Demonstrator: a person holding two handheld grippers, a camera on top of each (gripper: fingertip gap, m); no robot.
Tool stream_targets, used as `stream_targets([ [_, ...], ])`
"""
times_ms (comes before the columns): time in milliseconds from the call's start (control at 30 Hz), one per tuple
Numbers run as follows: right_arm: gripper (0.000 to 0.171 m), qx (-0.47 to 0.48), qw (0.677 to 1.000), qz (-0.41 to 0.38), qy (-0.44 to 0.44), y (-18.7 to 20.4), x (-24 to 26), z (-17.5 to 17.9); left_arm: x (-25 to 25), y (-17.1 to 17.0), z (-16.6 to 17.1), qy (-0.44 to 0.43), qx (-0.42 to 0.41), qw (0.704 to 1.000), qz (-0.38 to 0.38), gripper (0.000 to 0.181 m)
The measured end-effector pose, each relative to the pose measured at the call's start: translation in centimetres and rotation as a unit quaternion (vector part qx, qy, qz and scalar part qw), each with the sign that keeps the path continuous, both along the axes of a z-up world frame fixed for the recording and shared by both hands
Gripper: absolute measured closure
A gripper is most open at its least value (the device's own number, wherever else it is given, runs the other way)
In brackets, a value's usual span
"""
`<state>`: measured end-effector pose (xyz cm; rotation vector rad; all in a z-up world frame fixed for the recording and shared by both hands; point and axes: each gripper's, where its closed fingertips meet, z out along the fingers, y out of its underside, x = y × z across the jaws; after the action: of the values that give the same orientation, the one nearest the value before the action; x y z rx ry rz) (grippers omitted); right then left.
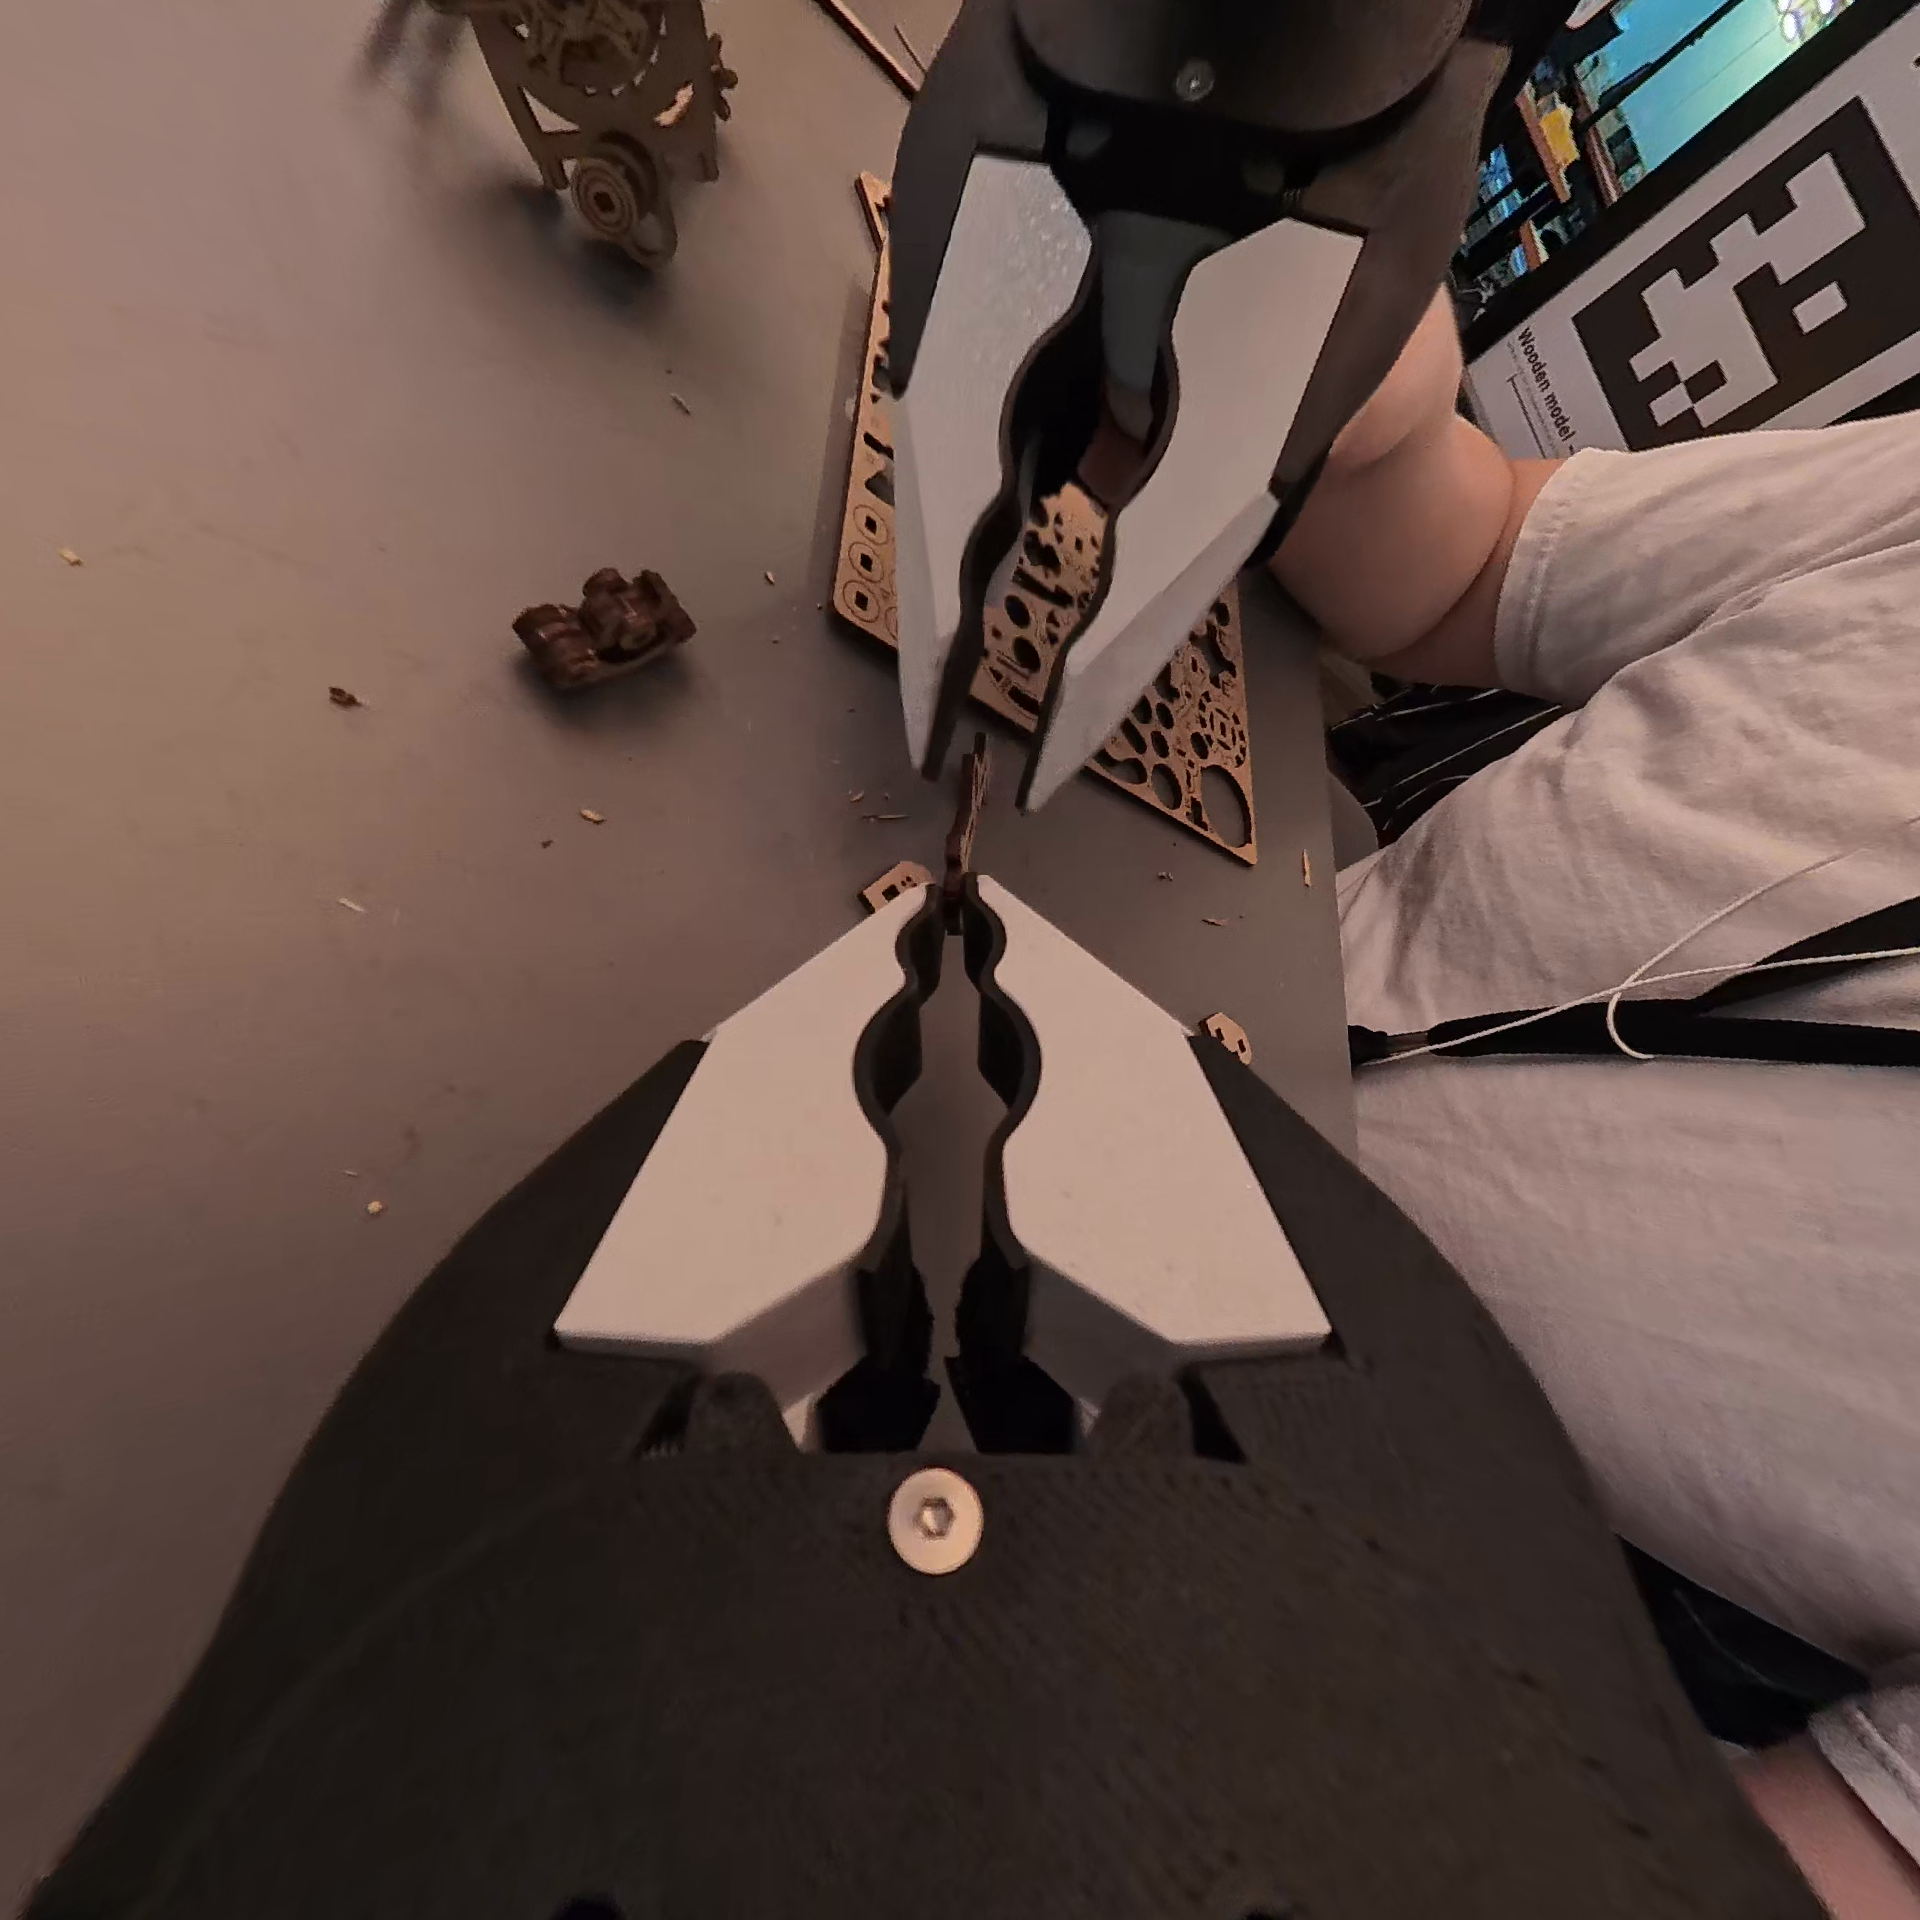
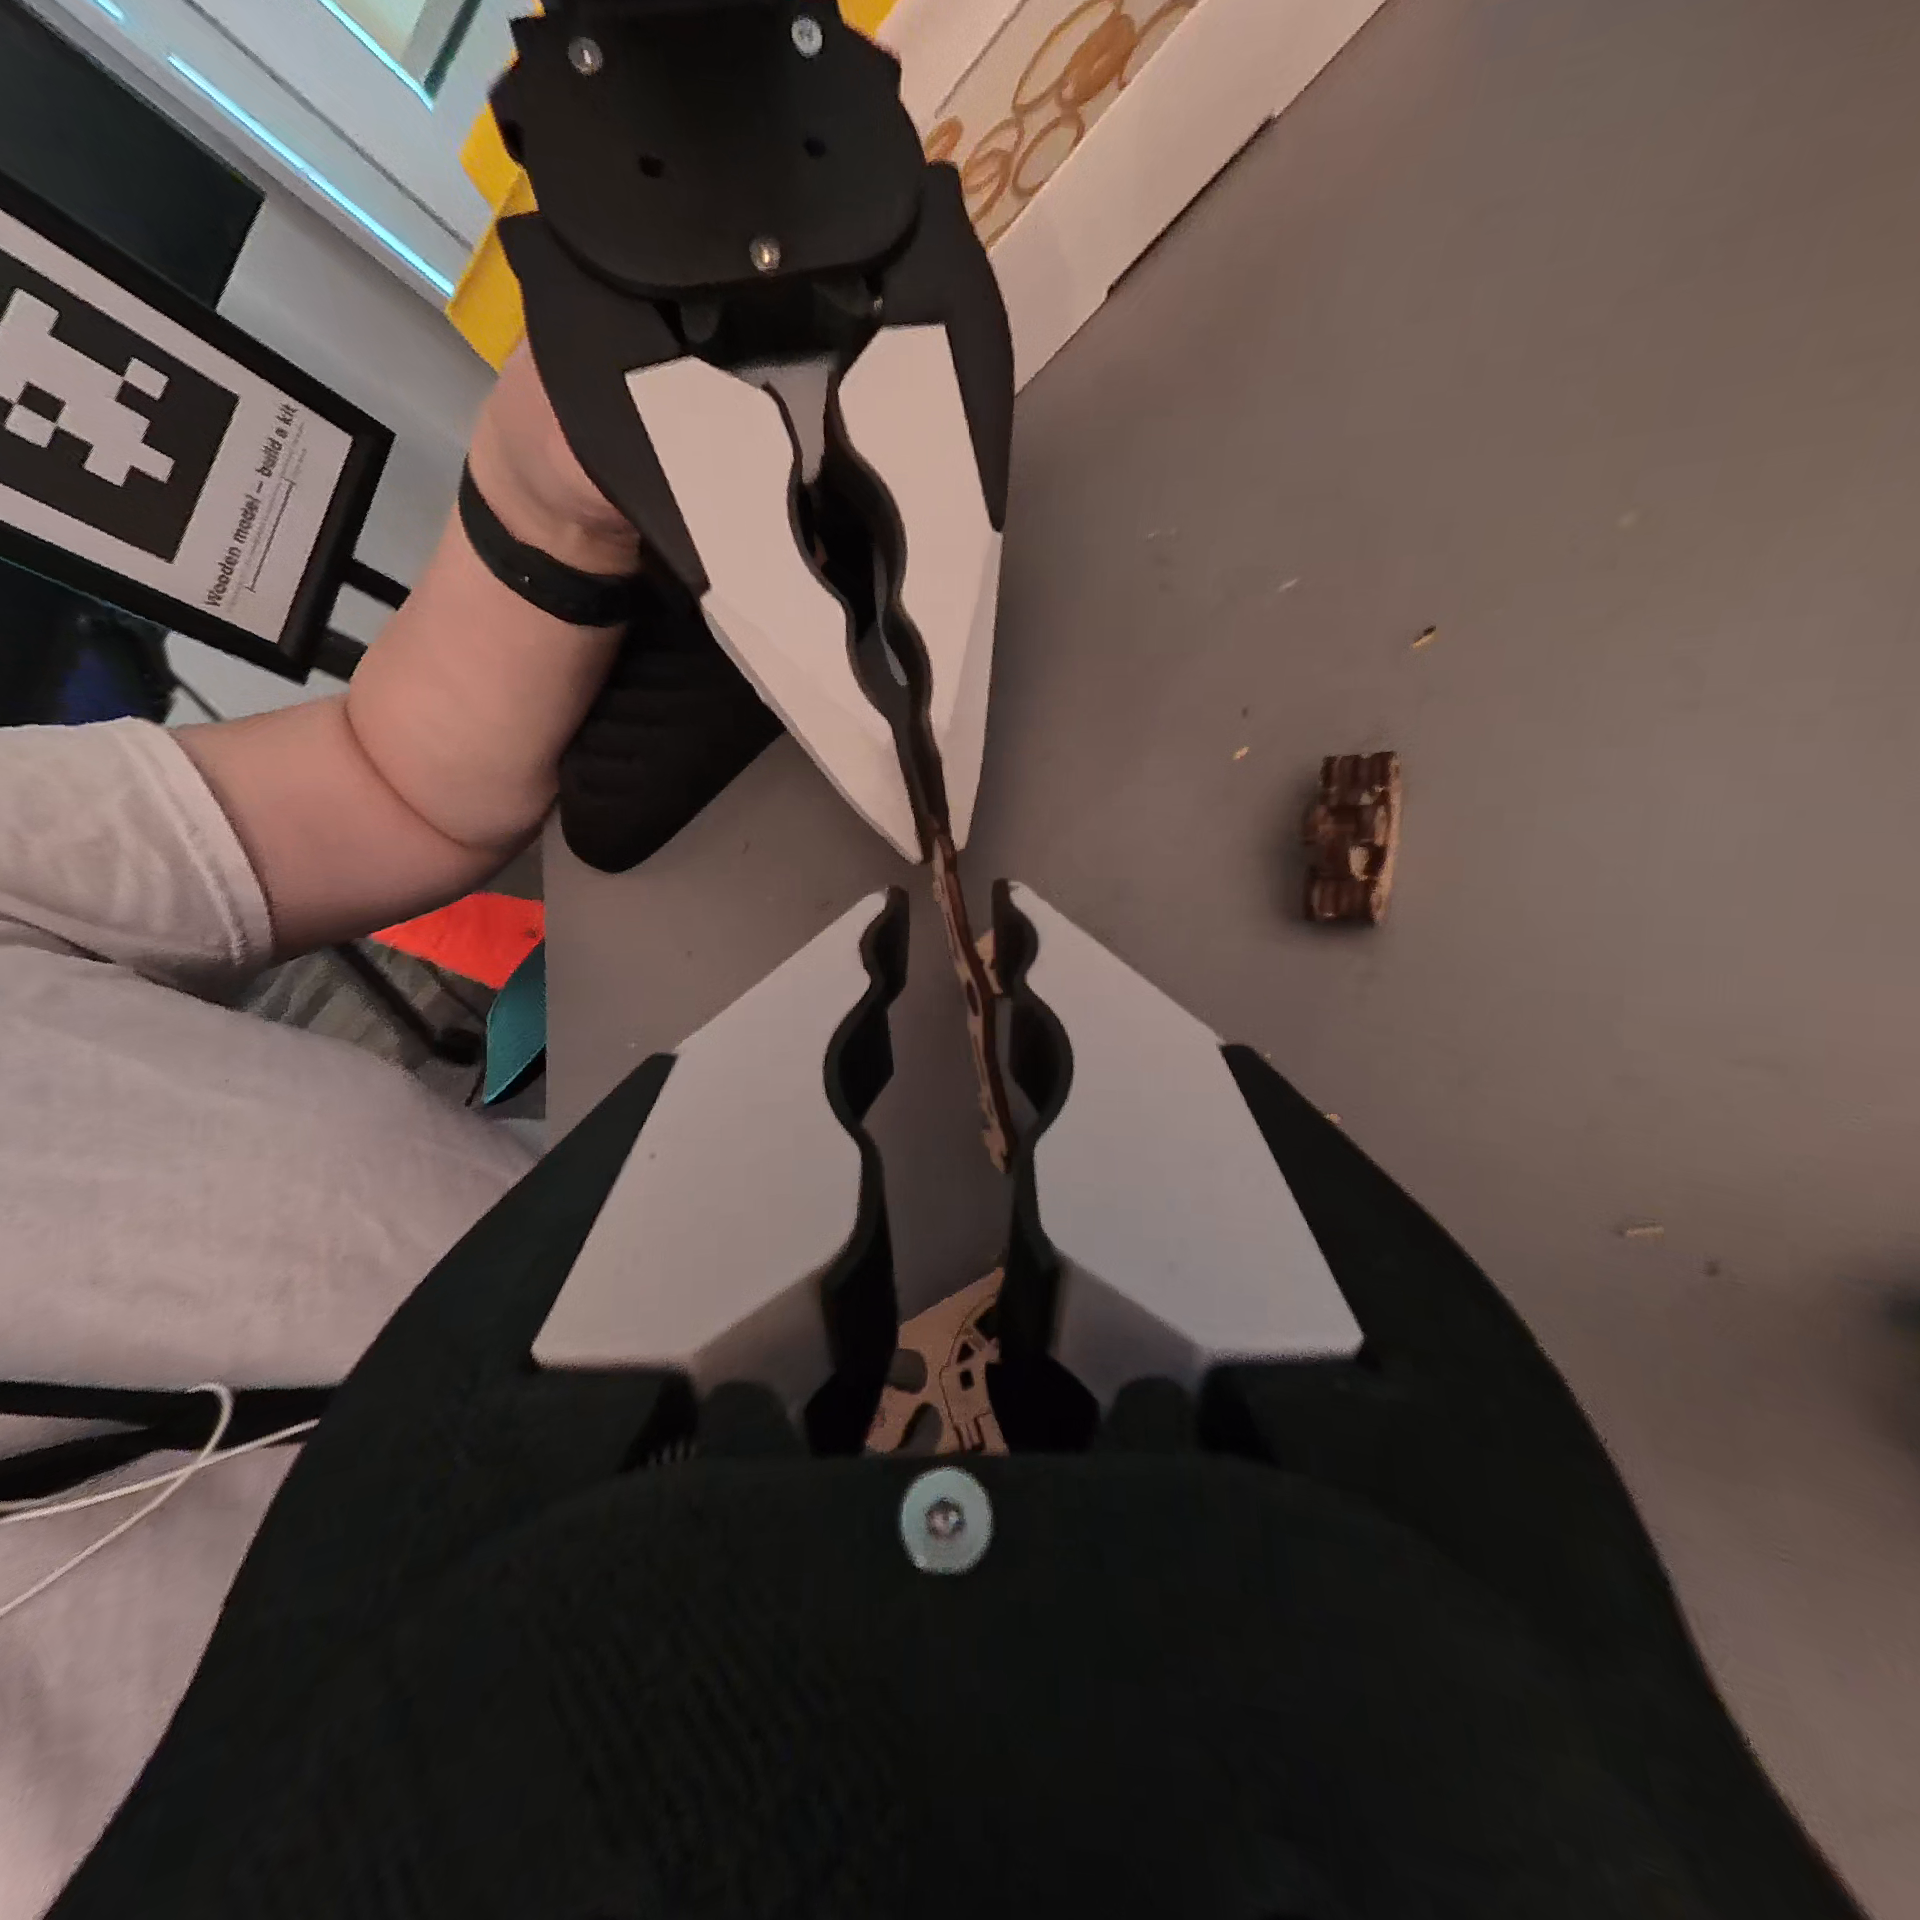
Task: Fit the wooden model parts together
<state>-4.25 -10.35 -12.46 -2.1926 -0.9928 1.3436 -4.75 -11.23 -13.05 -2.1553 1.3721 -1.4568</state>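
A thin dark wooden part point(image 1: 964, 826), seen edge-on, is held above the grey table point(image 1: 312, 935). My left gripper point(image 1: 951, 896) is shut on its near end. In the left wrist view my right gripper point(image 1: 977, 784) comes from the top, its fingers apart around the part's far end. In the right wrist view the part point(image 2: 971, 997) runs between the fingers of my open right gripper point(image 2: 948, 891), lying close along the right finger. The left gripper point(image 2: 935, 847) pinches the part's far tip there.
A small dark wooden subassembly point(image 1: 605, 629) point(image 2: 1351, 836) lies on the table. A punched-out wooden sheet point(image 1: 1174, 748) lies under the right gripper. A built wooden model point(image 1: 613, 114) stands far left. Loose small pieces point(image 1: 894, 883) and chips are scattered. A person's arm point(image 1: 1403, 499) and white shirt are at the table edge. Only a small space, under 4 cm, lies between the two pairs of fingers. The small dark wooden subassembly point(image 1: 605, 629) lies around 6 cm away from my right fingertips.
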Motion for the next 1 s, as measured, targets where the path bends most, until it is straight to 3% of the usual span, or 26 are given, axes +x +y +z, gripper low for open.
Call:
stream_targets([
  [633, 0.169, -0.049, 0.998, 0.030, 0.007, -0.9, -0.7, -1.1, 0.1, -0.3, -0.3, 0.007, 0.021, 1.000, -0.017, 0.180],
  [1000, 0.171, -0.086, 0.995, -0.009, -0.050, -0.8, -0.3, -1.6, -0.9, 2.2, 0.8, -0.016, 0.049, 0.997, 0.060, 0.173],
])
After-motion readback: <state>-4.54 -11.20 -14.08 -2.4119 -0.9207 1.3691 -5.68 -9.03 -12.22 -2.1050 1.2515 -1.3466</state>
